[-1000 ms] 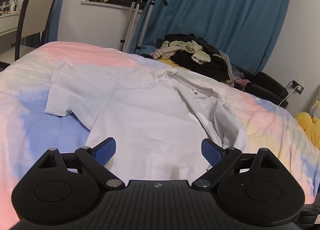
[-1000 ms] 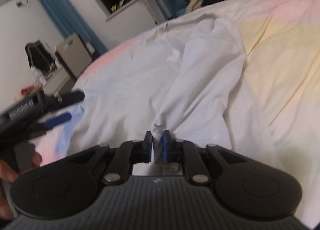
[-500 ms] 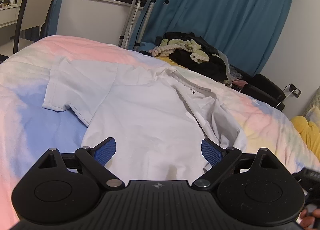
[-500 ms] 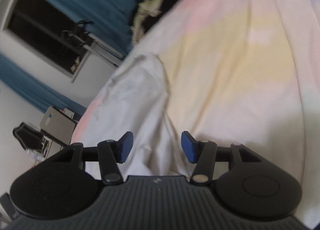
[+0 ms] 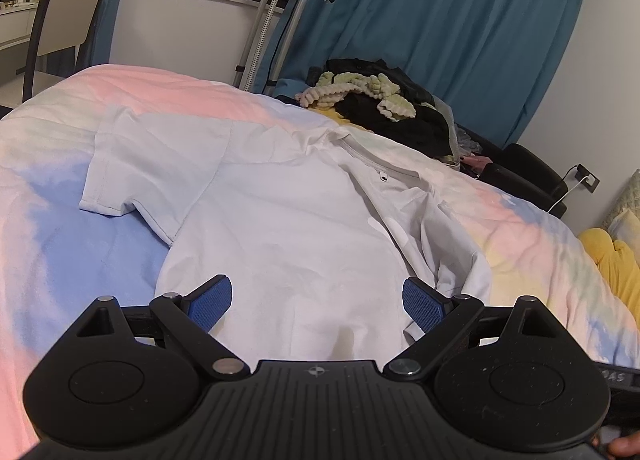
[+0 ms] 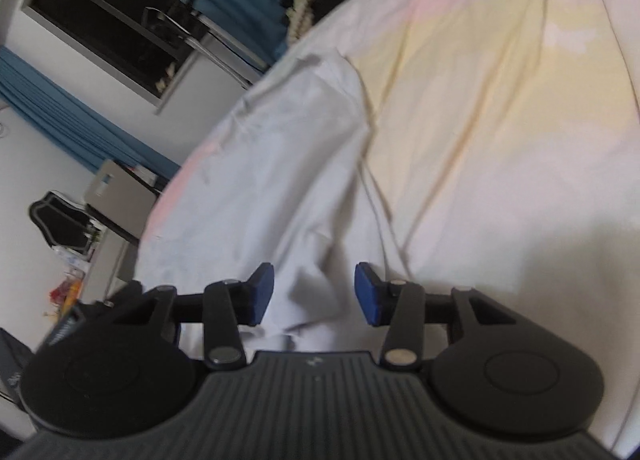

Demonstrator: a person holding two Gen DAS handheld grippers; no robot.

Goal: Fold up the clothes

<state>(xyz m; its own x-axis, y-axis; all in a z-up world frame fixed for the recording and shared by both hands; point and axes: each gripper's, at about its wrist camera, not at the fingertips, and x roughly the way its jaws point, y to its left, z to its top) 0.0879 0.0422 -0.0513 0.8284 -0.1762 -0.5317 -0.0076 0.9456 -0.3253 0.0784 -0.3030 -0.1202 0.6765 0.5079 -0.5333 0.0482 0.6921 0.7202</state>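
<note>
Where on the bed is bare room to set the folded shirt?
Bare bedspread lies left of the white T-shirt, below its spread sleeve, and right of its folded side, toward the yellow cushion. The far edge is crowded by the clothes pile.

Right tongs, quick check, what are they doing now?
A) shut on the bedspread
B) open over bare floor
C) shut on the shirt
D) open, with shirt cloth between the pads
D: the right tongs stand open, blue pads apart, with a fold of the white shirt lying loose between them.
</note>
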